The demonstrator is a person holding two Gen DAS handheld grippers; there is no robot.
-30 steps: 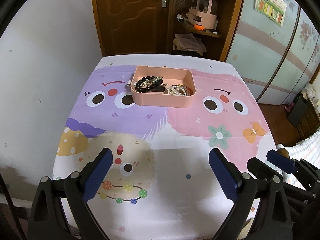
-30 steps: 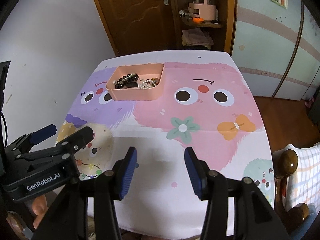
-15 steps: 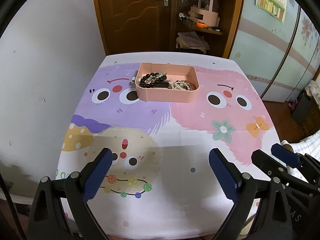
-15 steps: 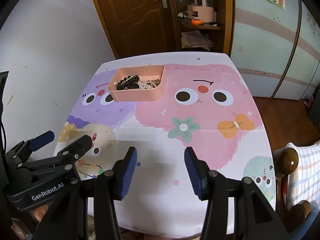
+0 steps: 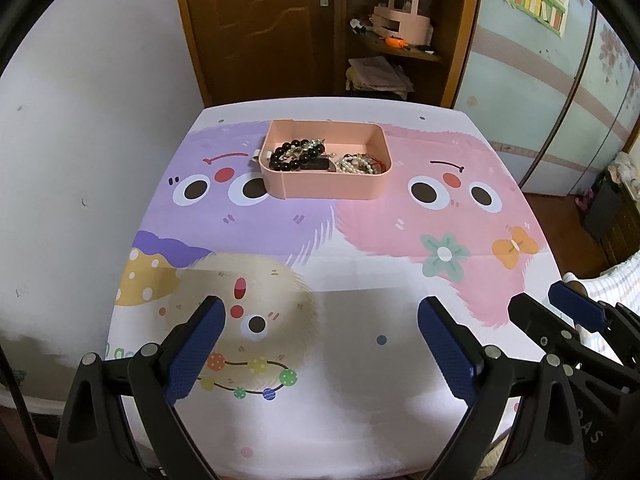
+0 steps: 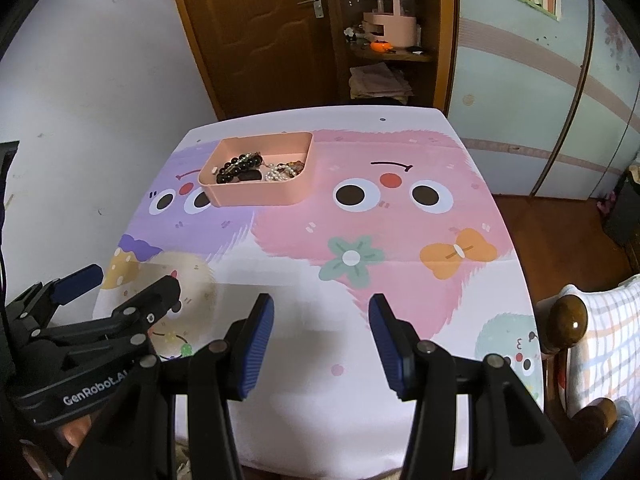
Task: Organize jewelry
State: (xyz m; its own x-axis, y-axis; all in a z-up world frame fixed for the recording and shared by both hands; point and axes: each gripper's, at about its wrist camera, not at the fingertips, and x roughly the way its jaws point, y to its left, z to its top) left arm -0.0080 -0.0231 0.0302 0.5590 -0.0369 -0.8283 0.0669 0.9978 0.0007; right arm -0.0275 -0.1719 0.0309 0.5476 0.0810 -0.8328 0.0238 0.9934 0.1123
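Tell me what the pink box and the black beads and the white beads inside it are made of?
The pink tray looks like moulded plastic: smooth matte walls with rounded corners. The black bead bracelet is glossy with bright highlights, so maybe polished stone, glass or plastic; I cannot tell which. The white beads have a soft pearly sheen, so real or imitation pearl.

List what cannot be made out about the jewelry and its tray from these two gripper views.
- Pink tray: its near wall hides the floor's front strip in both views.
- Pearl strand: tangled with other pieces; piece count too small to tell.
- Black bead bracelet: partly overlapped, clasp not visible.
- Small white item behind the tray's left edge: mostly hidden.
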